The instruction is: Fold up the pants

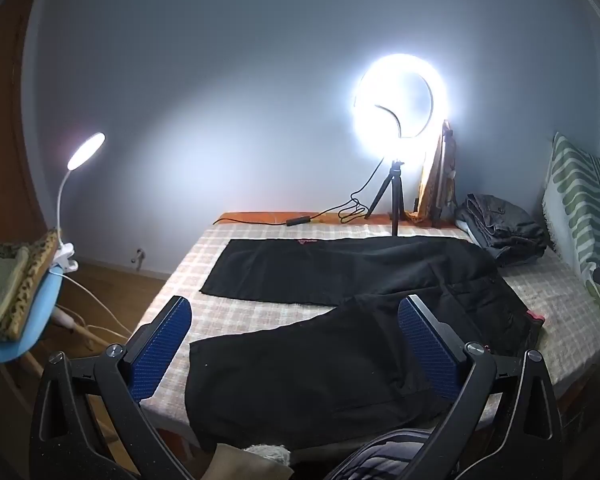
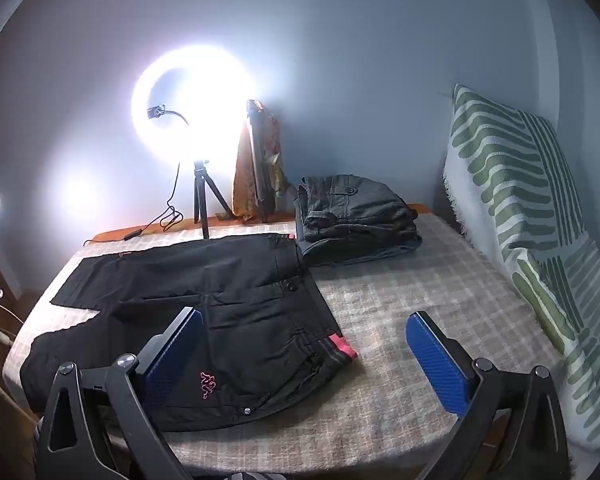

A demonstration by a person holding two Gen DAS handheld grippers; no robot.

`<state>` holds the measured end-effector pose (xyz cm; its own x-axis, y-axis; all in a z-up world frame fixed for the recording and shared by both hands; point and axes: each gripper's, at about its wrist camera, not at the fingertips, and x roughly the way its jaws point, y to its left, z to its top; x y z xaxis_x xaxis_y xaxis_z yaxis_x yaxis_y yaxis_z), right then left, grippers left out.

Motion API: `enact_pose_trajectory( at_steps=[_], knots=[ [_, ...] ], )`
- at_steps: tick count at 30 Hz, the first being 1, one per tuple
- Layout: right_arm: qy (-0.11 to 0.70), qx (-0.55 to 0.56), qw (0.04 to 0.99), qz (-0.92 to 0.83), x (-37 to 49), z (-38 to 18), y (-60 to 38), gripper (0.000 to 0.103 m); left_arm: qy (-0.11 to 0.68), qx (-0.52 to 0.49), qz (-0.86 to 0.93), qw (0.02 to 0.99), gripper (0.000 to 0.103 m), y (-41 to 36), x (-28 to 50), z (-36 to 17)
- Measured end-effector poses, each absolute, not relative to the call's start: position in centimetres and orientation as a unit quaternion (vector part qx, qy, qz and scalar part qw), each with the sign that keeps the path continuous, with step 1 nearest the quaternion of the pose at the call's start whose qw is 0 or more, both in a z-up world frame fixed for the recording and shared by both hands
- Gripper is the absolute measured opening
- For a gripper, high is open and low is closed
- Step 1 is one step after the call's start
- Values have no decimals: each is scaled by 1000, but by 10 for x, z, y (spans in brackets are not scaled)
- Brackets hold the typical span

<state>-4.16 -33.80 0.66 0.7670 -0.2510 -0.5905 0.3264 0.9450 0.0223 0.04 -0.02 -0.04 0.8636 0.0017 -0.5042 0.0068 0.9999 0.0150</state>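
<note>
Black pants (image 1: 340, 280) (image 2: 204, 288) lie spread flat on the checked bedcover (image 1: 560, 300) (image 2: 400, 300), legs apart and reaching left, waistband with red trim (image 2: 342, 346) toward the right. A pink logo (image 2: 207, 385) shows near the front hip. My left gripper (image 1: 296, 320) hovers open above the nearer leg, nothing between its blue pads (image 1: 164, 352). Open too, my right gripper (image 2: 306, 330) hangs over the waistband end, its left pad (image 2: 176, 356) above the hip and its right pad (image 2: 436, 360) above bare cover.
A folded grey garment pile (image 1: 500, 228) (image 2: 352, 216) sits at the back right. A lit ring light on a tripod (image 1: 396, 200) (image 2: 202, 200) with a cable stands at the far edge. A striped cushion (image 2: 532, 220) leans right. A blue chair (image 1: 16, 320) with a clip lamp stands left.
</note>
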Motion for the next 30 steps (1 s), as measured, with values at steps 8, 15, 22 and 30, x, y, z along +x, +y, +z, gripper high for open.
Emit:
enact_pose_trajectory(
  at_steps=[8, 15, 22, 30],
  knots=[
    [305, 62, 939, -148, -41, 6, -336, 103, 257, -6, 0, 966, 103, -1, -9, -3],
    [294, 51, 945, -131, -47, 14, -330, 103, 253, 0, 8, 967, 103, 3, -25, -5],
    [287, 31, 950, -120, -46, 16, -300, 103, 265, -6, 11, 964, 103, 15, -29, -11],
    [284, 25, 951, -117, -47, 17, -294, 103, 269, -17, 13, 963, 103, 24, -30, -19]
  ],
)
